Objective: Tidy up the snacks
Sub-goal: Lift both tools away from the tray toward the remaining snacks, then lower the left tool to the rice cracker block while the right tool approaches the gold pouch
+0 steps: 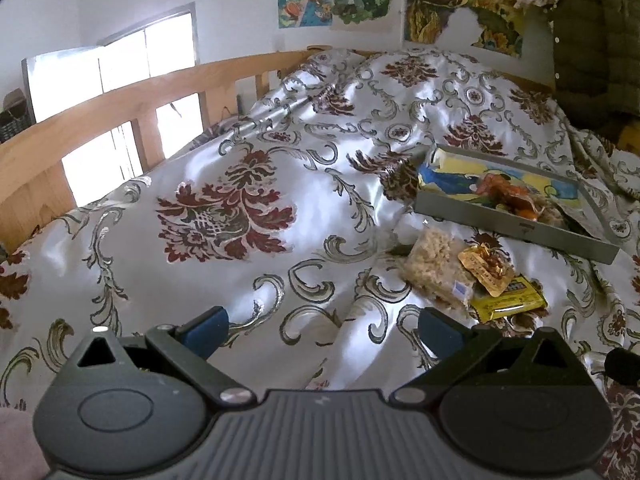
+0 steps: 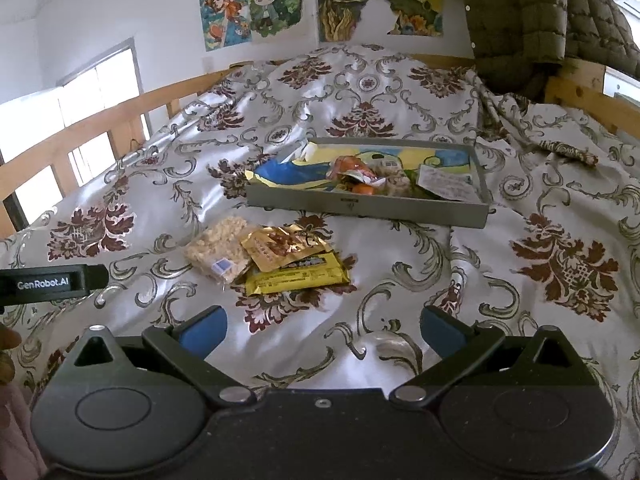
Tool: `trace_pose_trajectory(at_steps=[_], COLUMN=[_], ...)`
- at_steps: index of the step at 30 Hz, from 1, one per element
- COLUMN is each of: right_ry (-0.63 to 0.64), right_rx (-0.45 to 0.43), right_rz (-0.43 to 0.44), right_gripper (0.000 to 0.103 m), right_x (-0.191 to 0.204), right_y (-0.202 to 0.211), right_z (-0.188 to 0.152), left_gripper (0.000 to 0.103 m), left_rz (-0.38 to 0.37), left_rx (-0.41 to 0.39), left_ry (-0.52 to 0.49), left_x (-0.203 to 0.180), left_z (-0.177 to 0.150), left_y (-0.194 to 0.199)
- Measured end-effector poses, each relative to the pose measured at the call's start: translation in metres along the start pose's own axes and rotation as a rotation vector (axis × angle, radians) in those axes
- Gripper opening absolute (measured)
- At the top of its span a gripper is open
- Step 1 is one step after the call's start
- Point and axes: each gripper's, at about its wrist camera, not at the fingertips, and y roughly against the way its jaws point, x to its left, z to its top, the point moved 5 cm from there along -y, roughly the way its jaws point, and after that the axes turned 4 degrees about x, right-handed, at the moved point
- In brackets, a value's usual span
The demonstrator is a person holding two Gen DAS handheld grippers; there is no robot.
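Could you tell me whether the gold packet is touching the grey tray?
Apart: in the right wrist view, patterned bedspread shows between the gold packet and the grey tray.

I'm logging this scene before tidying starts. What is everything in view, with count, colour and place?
tray: one, grey, on the bed, holding several snack packets
puffed rice packet: one, clear and beige, on the bedspread before the tray
golden packet: one, overlapping the rice packet
yellow packet: one, partly under the golden one
bedspread: one, white with maroon motifs
bed rail: wooden, left
posters: several, colourful, on the wall
jacket: one, olive, hanging far right
left tongs: open, empty
right tongs: open, empty
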Motion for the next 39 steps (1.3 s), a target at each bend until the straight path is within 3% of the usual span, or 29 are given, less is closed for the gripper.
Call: trace_pose_trajectory(at_steps=[13,18,24,30,39], right_ry=[0.091,0.088,0.16,0.238,0.242], right_rx=[-0.012,0.011,0.018,0.051,0.086], right_rz=[0.024,0.027,0.04,0.071,0.08], right_gripper=[0.102,0.102,0.102,0.102,0.102], right_x=[0.0,-0.003,0.002,0.011,0.009], right_y=[-0.034,-0.054,-0.08,-0.102,-0.113], right_z=[0.016,0.021,0.029,0.027,0.027], left_gripper=[0.103,0.103,0.103,0.103,0.103], left_rz=[-0.029,-0.05,-0.111,-0.208,-0.293], left_rx=[0.063,0.02,-0.054,-0.024,0.003], left_ry=[-0.012,-0.067,-0.172,-0.216,-0.269], left_x=[-0.002,-0.01,-0.026,-0.041,-0.059], left_z=[0.015,0.033,0.051,0.053,0.047], left_y=[-0.043,-0.054,-0.071,-0.094,-0.112])
